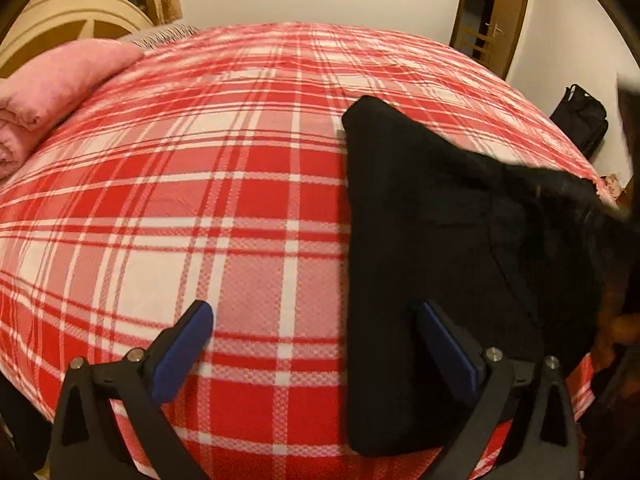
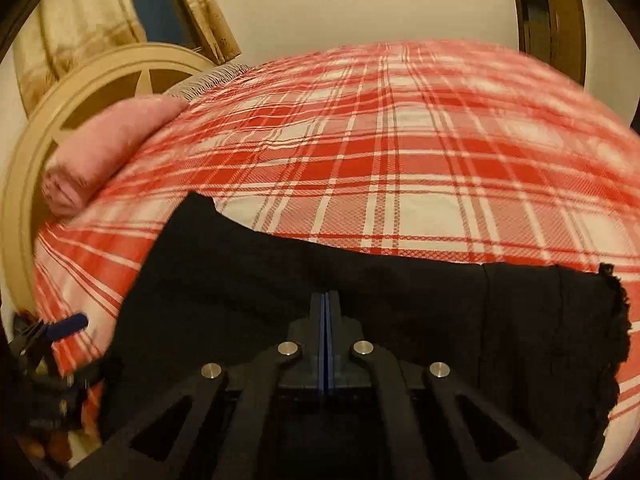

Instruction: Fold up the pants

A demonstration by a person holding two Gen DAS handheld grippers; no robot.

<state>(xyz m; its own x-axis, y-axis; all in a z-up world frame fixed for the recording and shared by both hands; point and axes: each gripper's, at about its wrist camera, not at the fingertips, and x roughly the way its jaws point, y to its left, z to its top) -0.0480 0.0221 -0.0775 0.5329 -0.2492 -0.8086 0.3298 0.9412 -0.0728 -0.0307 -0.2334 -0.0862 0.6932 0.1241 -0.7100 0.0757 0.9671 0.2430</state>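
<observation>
1. Right hand-held gripper (image 2: 326, 300) has its two blue pads pressed flat together, and whether any cloth is pinched between them cannot be told; its tip lies over the black pants (image 2: 280, 280).
2. Left hand-held gripper (image 1: 316, 320) stands wide open and empty, one finger over the bed cover, the other over the pants' near edge.
3. Seen from the right hand-held gripper, the pants lie as a dark band running crosswise, left to right, with a ragged end out to the right.
4. From the left hand-held gripper, the pants (image 1: 432, 220) lie to its right, one squared corner pointing away up the bed.
5. Beyond both, the red plaid bed (image 1: 200, 200) carries the pants; a folded pink blanket (image 1: 52, 92) lies far to the left by the headboard (image 2: 100, 80).
6. A black bag (image 1: 582, 118) sits on the floor off to the far right.
</observation>
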